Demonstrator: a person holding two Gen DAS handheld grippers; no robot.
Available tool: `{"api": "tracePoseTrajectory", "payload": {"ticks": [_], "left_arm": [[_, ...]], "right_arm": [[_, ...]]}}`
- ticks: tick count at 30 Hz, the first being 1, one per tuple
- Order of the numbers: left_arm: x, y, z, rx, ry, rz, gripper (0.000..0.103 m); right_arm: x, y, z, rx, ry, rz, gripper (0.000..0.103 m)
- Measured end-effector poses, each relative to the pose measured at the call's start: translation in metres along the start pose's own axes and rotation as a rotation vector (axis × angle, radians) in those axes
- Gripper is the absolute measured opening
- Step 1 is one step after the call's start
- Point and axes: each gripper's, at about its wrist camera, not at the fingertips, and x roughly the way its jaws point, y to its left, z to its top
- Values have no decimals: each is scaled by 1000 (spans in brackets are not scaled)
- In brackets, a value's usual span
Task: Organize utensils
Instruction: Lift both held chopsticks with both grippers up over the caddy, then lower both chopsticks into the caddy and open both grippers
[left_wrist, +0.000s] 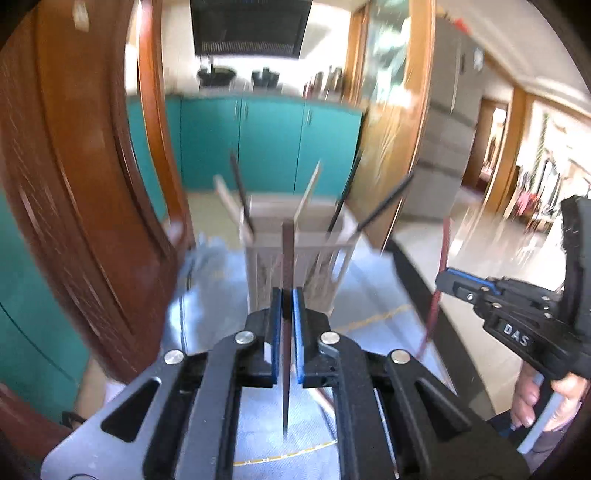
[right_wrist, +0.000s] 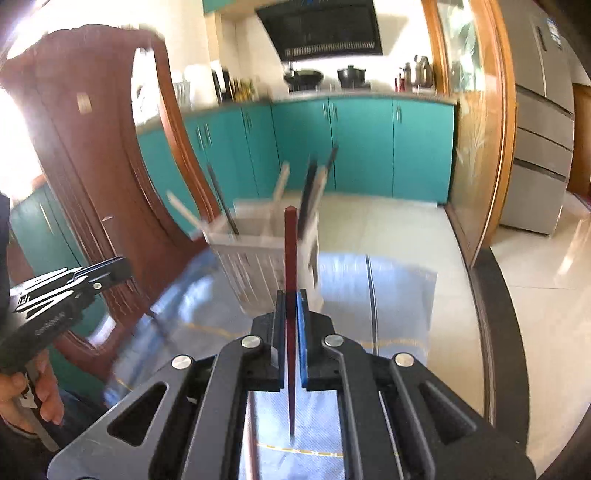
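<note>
Item: dark brown chopstick (left_wrist: 287, 258), clenched in the left claw (left_wrist: 287, 314) about mid-length, thick end toward the holder, pointed tip back toward the wrist.
Item: red-brown chopstick (right_wrist: 290, 251), clamped likewise in the right claw (right_wrist: 291, 314), near upright, just short of the holder.
Landmark: pale slotted utensil holder (left_wrist: 295, 266) on the table (left_wrist: 369, 306), directly ahead of both claws, already stocked with dark and light sticks leaning outward.
Handling, by judgement: light, rigid, slender; lacquered finish likely slick, prone to pivoting between pads. Best hold near the middle, pads flat on opposite faces; tapered end a poor purchase.
Hazard: holder probably light, easily tipped by a sideways knock.
Note: heavy motion blur; compartment divisions unclear.
</note>
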Motion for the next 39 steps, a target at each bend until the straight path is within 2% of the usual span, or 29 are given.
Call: {"api": "tracePoseTrajectory", "payload": {"ticks": [4, 8, 9, 13, 18, 21, 23, 24, 27, 34, 36, 38, 39], "left_arm": [[-39, 4, 42, -12, -133, -29, 7], [-49, 12, 91, -45, -246, -28, 7], [-47, 14, 104, -60, -274, -28, 7], [-26, 27, 136, -121, -290, -56, 7], [-5, 35, 147, -149, -324, -34, 7], [22, 37, 148, -155, -339, -7, 7], [41, 38, 146, -141, -320, 40, 7], [56, 37, 142, -139, -285, 53, 7], [82, 33, 133, -128, -220, 66, 7], [105, 25, 110, -82, -142, 114, 7], [107, 27, 107, -75, -134, 127, 7], [105, 28, 103, -74, -134, 133, 7], [101, 29, 100, -74, -134, 134, 9]], "right_arm": [[-26, -4, 47, 48, -117, 52, 6], [-30, -4, 98, 108, -261, 58, 6], [-26, -4, 105, 119, -271, 52, 6], [7, -6, 129, 156, -281, 36, 7], [32, -16, 135, 174, -310, -1, 7], [51, -16, 133, 167, -277, -17, 7], [61, -13, 129, 153, -252, -33, 6], [68, -10, 125, 131, -232, -46, 6], [80, 1, 113, 71, -197, -77, 6], [89, 18, 90, -3, -151, -91, 7], [86, 18, 86, 2, -147, -91, 14], [80, 19, 84, 7, -156, -90, 31], [74, 20, 83, 10, -168, -89, 34]]}}
